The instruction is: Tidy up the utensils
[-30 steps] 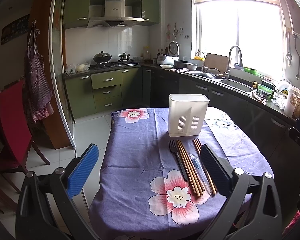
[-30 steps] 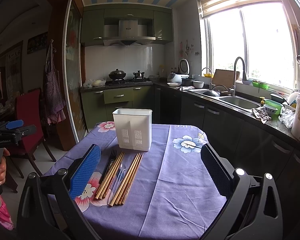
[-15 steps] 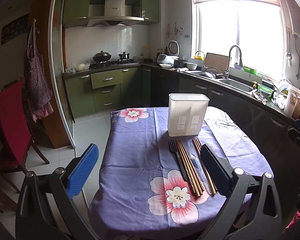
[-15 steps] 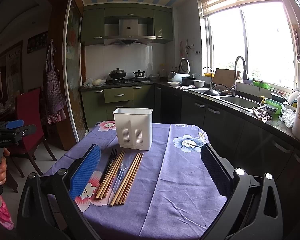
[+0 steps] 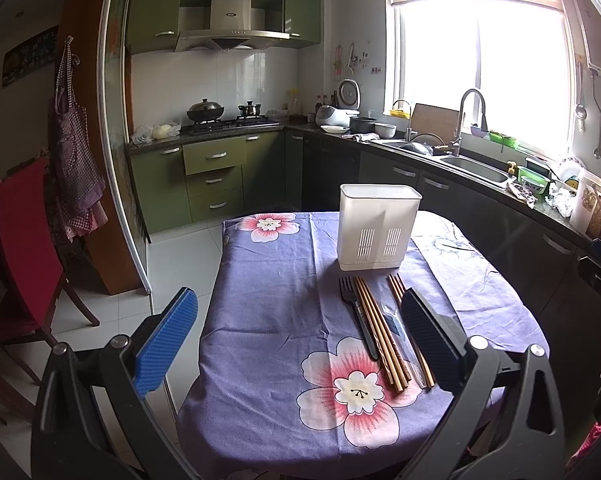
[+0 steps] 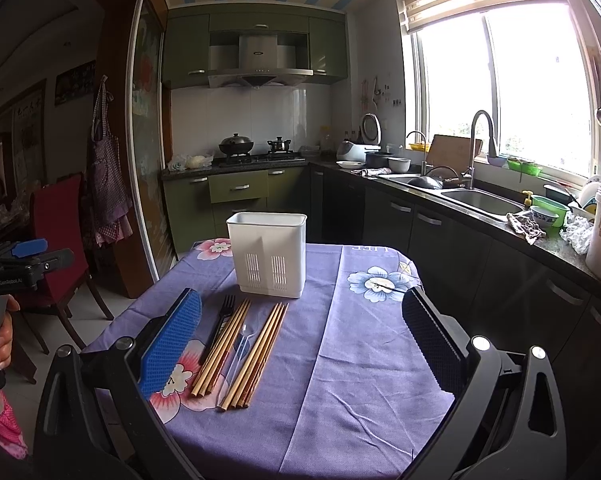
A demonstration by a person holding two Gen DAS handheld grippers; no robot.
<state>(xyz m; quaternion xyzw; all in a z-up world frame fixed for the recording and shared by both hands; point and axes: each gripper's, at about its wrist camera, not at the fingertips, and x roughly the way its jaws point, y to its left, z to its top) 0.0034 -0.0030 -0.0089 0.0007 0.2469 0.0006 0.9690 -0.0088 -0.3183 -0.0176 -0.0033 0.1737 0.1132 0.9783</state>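
A white slotted utensil holder (image 5: 378, 227) (image 6: 267, 253) stands upright on the purple flowered tablecloth (image 5: 268, 320) (image 6: 352, 344). In front of it lie a black fork (image 5: 356, 320) (image 6: 218, 326), two bundles of wooden chopsticks (image 5: 380, 340) (image 6: 224, 346) (image 6: 258, 354) and a clear plastic spoon (image 6: 239, 344) between the bundles. My left gripper (image 5: 296, 336) is open and empty above the near table edge, its right finger beside the chopsticks. My right gripper (image 6: 300, 340) is open and empty, its left finger beside the fork.
A kitchen counter with a sink (image 6: 476, 200) and dishes runs along the right. A stove (image 5: 228, 122) is at the back. A red chair (image 5: 24, 240) stands left of the table. The left gripper's handle and hand (image 6: 0, 320) show at the right wrist view's left edge.
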